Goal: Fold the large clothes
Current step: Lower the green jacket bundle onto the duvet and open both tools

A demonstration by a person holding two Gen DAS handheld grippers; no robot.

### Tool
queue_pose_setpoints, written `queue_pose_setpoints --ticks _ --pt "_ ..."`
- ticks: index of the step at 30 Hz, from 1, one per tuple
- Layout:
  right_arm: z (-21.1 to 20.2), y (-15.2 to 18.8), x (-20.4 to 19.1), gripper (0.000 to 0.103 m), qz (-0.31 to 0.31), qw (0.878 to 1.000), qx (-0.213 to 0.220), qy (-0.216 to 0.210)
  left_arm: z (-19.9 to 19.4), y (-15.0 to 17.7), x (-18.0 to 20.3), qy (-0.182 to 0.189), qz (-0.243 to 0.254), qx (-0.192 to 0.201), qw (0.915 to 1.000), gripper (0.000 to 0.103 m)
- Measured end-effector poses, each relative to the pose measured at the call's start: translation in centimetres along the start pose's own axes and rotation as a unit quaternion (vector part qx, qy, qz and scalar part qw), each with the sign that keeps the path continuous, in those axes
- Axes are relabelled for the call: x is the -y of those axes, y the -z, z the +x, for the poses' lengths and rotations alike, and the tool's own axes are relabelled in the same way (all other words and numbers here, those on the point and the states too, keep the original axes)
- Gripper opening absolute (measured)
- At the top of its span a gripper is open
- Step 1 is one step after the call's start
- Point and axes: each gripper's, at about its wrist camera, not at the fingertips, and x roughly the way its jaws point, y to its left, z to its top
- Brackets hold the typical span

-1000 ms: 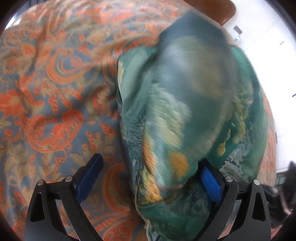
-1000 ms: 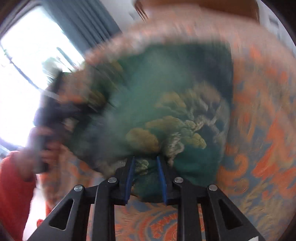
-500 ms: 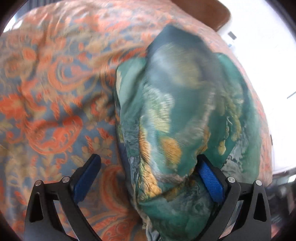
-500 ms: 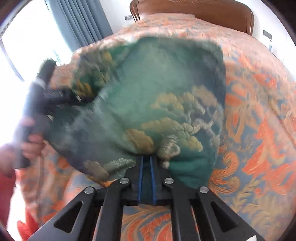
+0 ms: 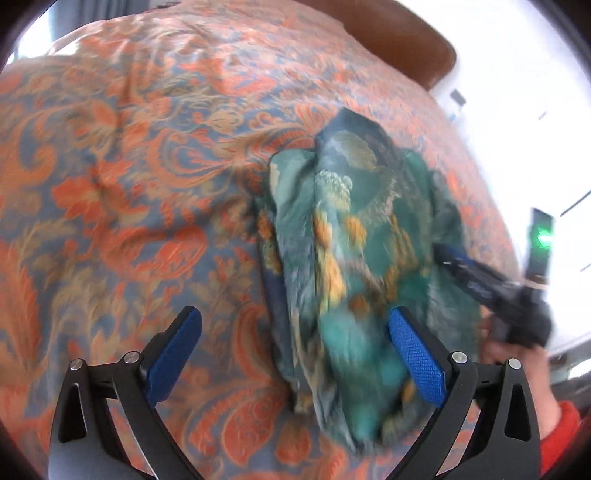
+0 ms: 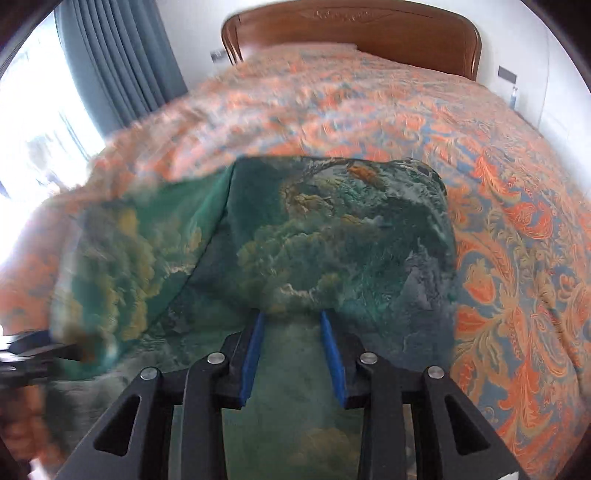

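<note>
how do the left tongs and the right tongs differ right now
The left tongs stand wide apart with nothing pinched; the right tongs stand narrower and are opening. The green cloth only lies against one left pad, while it lies between the right pads. Both have blue pads and hang over the orange bedspread.

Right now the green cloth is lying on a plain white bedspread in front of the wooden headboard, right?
Not quite. The bedspread is not plain white: it is orange and blue with a swirly pattern. The right wrist view shows it clearly. The green cloth does lie on it, in front of the wooden headboard.
</note>
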Motion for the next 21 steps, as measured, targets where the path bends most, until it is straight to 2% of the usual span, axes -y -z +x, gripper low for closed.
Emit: queue_pose_setpoints --ticks 3,5,8,9,11,13,17,21 --pt "0.7 0.3 -0.9 0.033 -0.018 1.0 -0.002 0.021 -1.4 1.7 -0.3 -0.003 0.003 0.017 0.9998 0.102" --pt "-0.9 0.3 -0.9 0.033 -0.028 0.999 0.012 0.021 -2.4 2.8 -0.4 -0.025 0.022 0.027 0.9991 0.102" --pt "-4.2 0.8 0.1 0.035 -0.022 0.999 0.044 -0.011 -3.9 4.9 0.2 -0.094 0.073 0.048 0.9917 0.102" --pt "-6.4 2.0 0.9 0.035 -0.011 0.998 0.057 -0.039 -4.4 5.7 0.3 -0.113 0.085 0.056 0.9883 0.102" --pt "-8.7 3.9 2.6 0.036 0.009 0.995 0.076 -0.061 -4.7 6.8 -0.1 -0.118 0.091 0.06 0.987 0.102" --pt "-11.1 8.0 5.1 0.036 0.039 0.991 0.089 -0.088 -4.7 7.9 -0.5 -0.117 0.084 0.058 0.9879 0.102" --pt "-10.4 12.6 7.3 0.036 0.055 0.987 0.061 -0.135 -4.0 9.4 -0.9 -0.112 0.066 0.049 0.9903 0.102" --pt "-7.8 14.0 6.3 0.036 0.007 0.992 0.049 -0.117 -3.8 10.4 -0.3 -0.14 0.065 0.041 0.9872 0.102"
